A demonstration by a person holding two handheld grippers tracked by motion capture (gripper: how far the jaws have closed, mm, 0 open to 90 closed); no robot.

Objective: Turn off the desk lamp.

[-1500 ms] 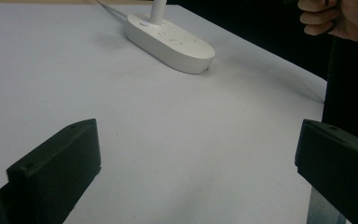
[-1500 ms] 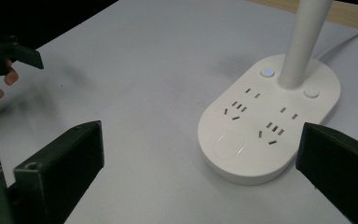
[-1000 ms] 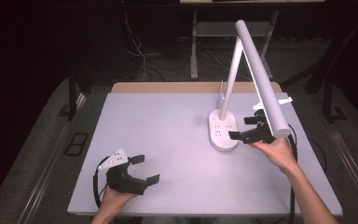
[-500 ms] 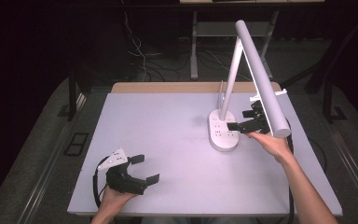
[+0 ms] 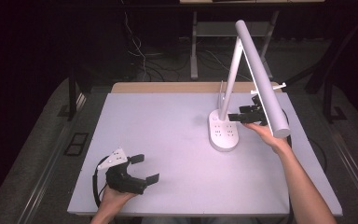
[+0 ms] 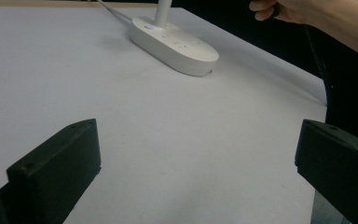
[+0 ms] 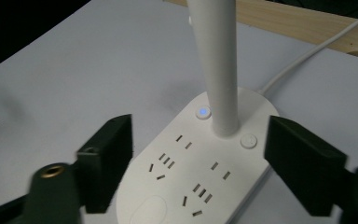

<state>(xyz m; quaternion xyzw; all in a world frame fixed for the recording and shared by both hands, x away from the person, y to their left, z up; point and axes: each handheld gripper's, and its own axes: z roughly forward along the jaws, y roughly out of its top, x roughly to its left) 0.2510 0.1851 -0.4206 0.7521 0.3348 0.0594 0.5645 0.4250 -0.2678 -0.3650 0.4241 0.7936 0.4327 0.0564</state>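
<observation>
Lamp base (image 7: 200, 172) between hand-held gripper (image 7: 198, 163) jaws

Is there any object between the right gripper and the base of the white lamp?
Nothing visible does. The right gripper, whose jaws have just been closing, hangs over the lamp base with only air beneath. The lamp stem rises just beyond the jaws, not between them.

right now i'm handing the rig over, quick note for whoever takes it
Left claw: open, resting near the front left of the table, holding nothing.
Right claw: jaws have just been closing, not touching yet; they straddle the lamp base by its pole.
Lamp stands upright at the right rear, blue light lit on the base.
Done: approach. Left: likely grip or press at the base.
</observation>
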